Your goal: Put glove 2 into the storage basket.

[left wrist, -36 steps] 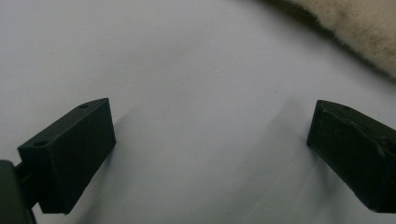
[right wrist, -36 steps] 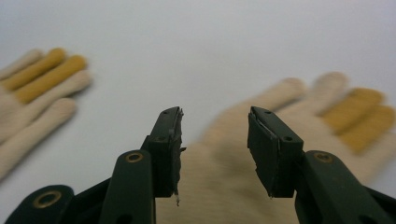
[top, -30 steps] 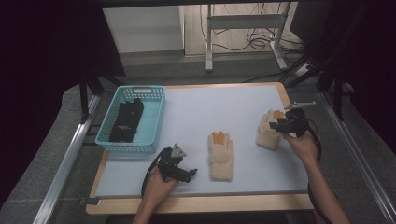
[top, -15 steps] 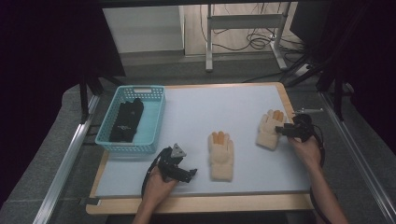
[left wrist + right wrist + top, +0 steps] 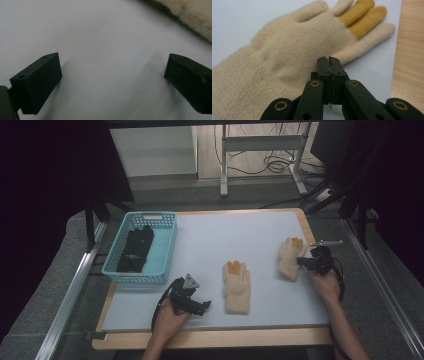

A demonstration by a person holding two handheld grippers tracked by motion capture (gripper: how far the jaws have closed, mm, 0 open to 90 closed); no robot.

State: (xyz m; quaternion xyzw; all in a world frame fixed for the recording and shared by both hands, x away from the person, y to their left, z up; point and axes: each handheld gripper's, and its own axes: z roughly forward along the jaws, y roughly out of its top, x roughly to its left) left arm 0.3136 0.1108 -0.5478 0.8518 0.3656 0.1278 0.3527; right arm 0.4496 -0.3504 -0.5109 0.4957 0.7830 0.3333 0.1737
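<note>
At three o'clock on the mat [image 5: 210, 240] our right gripper [image 5: 329, 62] has just closed its jaws at the glove [image 5: 294, 55] edge, seemingly pinching fabric, while our left gripper [image 5: 112, 75] gapes wide.

Right gripper [image 5: 329, 60] drops lower beside the right glove [image 5: 294, 57]; its jaws have just been closing, now pressed together at the glove's edge.

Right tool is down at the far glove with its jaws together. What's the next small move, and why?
Probably lift a little and check the grip. The right tool has just closed at the edge of the right-hand glove, jaws pressed together; whether they caught any fabric is unclear. The glove lies flat on the table.
</note>
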